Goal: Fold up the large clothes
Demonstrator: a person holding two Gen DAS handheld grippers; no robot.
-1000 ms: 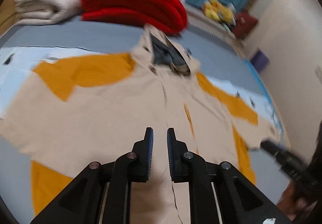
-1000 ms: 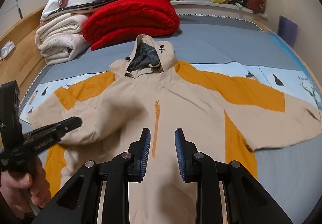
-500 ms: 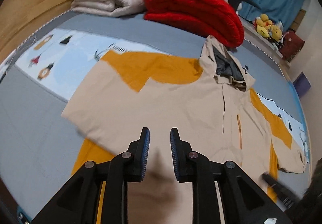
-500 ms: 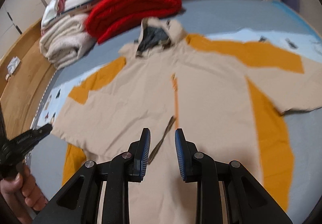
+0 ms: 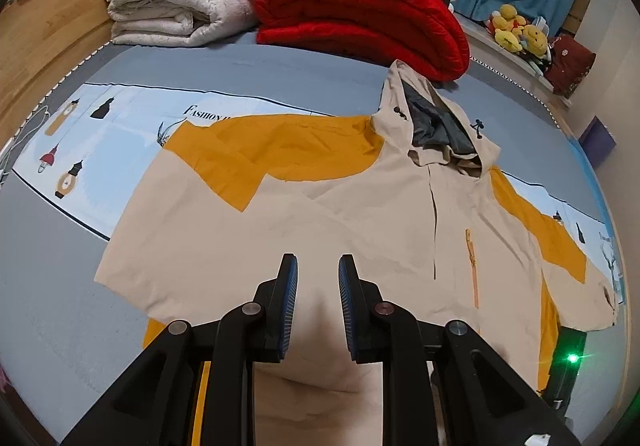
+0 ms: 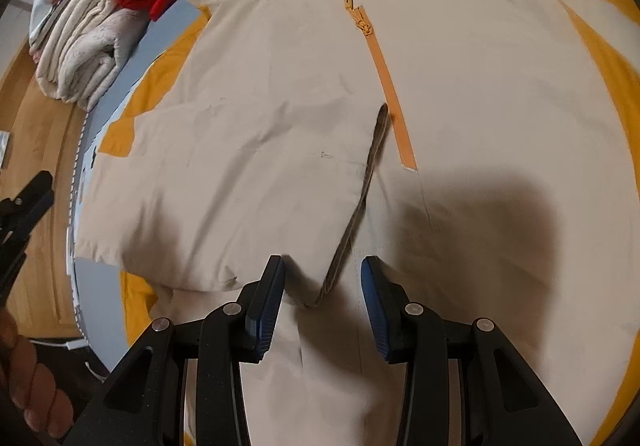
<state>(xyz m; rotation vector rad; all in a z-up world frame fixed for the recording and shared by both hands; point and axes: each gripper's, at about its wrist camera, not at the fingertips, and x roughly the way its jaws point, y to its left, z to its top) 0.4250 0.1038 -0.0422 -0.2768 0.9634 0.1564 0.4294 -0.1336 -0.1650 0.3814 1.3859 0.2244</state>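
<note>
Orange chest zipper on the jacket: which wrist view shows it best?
Right wrist view: the orange chest zipper sits near centre, large, its pull visible at the top. In the left wrist view the same zipper is only a thin, small orange line toward the right edge.

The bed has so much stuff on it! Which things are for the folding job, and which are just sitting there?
For the job: beige and orange jacket, left gripper, right gripper.

Just lying about: red quilt, white blankets, yellow plush toys.
</note>
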